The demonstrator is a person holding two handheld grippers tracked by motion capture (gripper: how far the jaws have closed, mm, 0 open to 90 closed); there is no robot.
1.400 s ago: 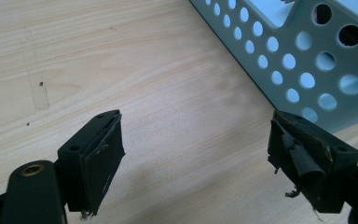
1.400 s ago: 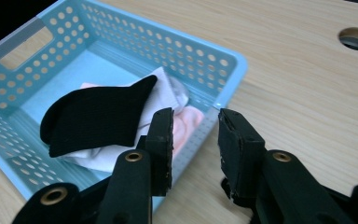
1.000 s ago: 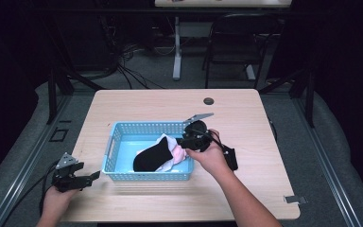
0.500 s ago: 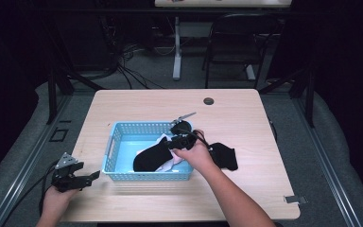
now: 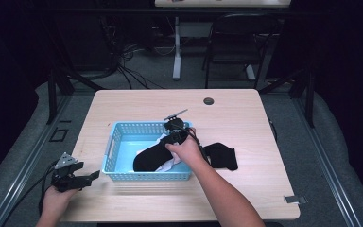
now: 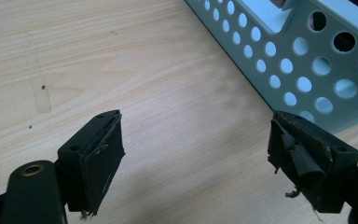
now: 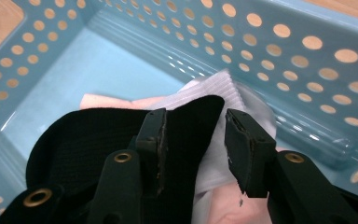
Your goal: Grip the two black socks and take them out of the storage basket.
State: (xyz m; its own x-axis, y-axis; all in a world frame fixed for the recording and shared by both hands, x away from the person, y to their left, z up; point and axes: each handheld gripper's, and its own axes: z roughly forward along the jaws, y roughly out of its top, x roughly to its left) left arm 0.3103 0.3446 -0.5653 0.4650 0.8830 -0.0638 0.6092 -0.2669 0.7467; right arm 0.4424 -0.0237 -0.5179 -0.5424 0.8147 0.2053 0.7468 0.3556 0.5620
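1. My right gripper (image 5: 169, 133) is inside the light blue perforated basket (image 5: 118, 132), at its right end, pointing down into the pile of clothing there.
2. Its jaws have just been opening. In the right gripper view they stand apart, with the edge of the black sock (image 7: 98, 140) between them; the left pad lies against the cloth, the right pad stands clear of it, so the sock is released, not pinched.
3. That black sock lies in the right half of the basket, draped over a white ribbed sock (image 7: 223, 88) and a pale pink piece of cloth (image 7: 107, 101) under it. From the high view the black sock (image 5: 151, 158) stretches toward the basket's near wall.
4. A second black sock (image 5: 222, 156) lies flat on the wooden table (image 5: 246, 113), just beside the basket's right wall and behind my right wrist.
5. The basket sits a little left of the table's middle, nearer the near edge than the far one.
6. My left gripper (image 5: 82, 177) rests near the table's near left corner, just beside the basket's left end. In the left gripper view its jaws gape wide over bare wood with nothing between them, the basket's wall (image 6: 307, 60) ahead on the right.
7. A small dark round cap (image 5: 209, 100) is set in the tabletop near the far edge.
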